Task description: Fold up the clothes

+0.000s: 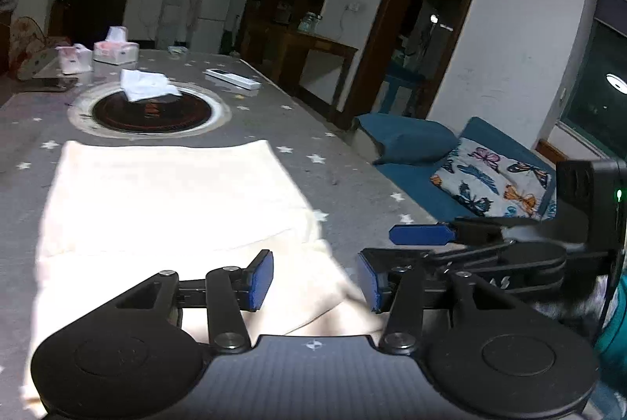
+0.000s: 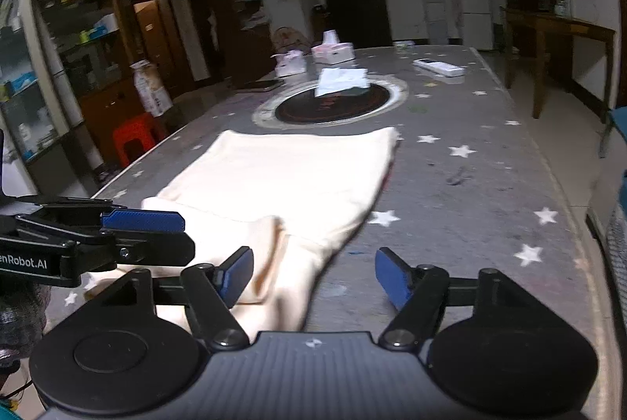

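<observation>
Both grippers hover low at the near edge of the grey star-print table, fingers spread wide and gripping nothing. Under the left gripper lies the near end of the cream garment, which stretches toward 12 o'clock, partly folded; overexposure hides its layers, so perhaps trousers. The right gripper straddles the garment's right edge. At 12 o'clock sit a round hotplate, a white cloth and a tissue box.
</observation>
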The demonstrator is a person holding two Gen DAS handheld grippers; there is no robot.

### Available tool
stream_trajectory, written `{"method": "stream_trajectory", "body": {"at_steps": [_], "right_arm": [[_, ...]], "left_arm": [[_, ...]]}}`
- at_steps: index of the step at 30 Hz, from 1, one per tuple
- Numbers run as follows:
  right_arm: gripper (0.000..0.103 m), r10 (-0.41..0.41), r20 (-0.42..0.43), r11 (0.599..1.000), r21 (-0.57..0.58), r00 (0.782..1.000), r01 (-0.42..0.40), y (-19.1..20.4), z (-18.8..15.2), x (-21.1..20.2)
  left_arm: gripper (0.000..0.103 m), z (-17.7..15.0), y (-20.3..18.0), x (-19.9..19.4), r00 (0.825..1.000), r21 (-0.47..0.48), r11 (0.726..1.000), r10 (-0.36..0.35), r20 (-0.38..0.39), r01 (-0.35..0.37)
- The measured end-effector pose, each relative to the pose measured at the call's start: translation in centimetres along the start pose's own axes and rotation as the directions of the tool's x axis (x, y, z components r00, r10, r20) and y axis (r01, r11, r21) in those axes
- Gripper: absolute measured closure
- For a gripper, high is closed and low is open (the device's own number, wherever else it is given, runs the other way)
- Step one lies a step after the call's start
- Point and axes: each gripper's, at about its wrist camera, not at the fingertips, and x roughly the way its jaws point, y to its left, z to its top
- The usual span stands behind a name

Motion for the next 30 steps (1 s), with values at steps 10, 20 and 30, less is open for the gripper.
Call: {"method": "stream_trajectory", "body": {"at_steps": [10,20,30], "right_arm": [[0.065,0.086,-0.074,0.996,-0.022,0.994,-0.088,2.1,0.3,3.6],[0.09,0.067,-0.119,0.997,-0.03,0.991,-0.071,2.5,0.1,4.9],[0.095,0.048,-0.124,0.997,-0.048,0.991,-0.054,2.9,0.3,5.0]], "left_arm": [[0.046,-2.8,6.8,-6.6,0.973,-0.097,0.969,0.23,0.016,-0.228],[0.044,-5.7,9.9,-8.4,0.936,-0.073,0.934,0.347,-0.053,-0.351],[0.097,-5.9,9.6,-7.6,0.955,-0.055,0.954,0.295,-0.025,-0.296]]}}
